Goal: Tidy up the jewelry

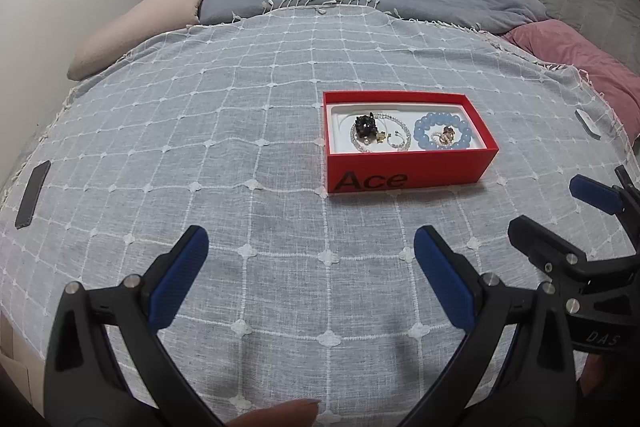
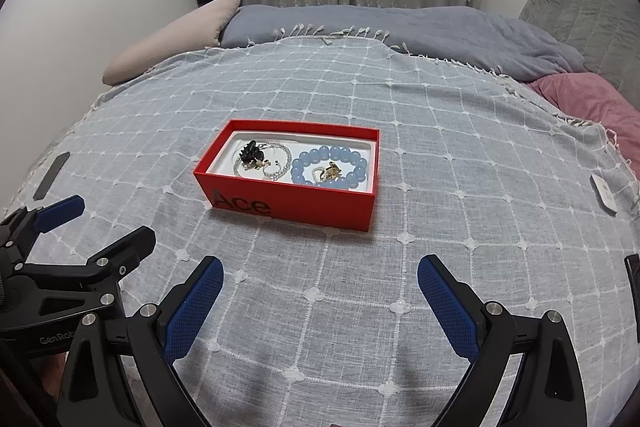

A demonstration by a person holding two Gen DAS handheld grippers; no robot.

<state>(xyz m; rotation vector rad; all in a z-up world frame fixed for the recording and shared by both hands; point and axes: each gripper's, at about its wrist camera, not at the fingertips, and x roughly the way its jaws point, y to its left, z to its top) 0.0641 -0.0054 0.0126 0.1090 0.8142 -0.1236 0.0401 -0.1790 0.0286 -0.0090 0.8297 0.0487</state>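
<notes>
A red box marked "Ace" stands on the grey checked bedspread. Inside lie a blue bead bracelet, a clear bead strand, a black ornament and small gold pieces. My left gripper is open and empty, near and to the left of the box. My right gripper is open and empty, just in front of the box; it also shows at the right of the left wrist view.
A dark phone lies near the bed's left edge. A small white item lies at the right edge. Pillows, a grey duvet and a pink pillow sit at the far side, by the wall and curtain.
</notes>
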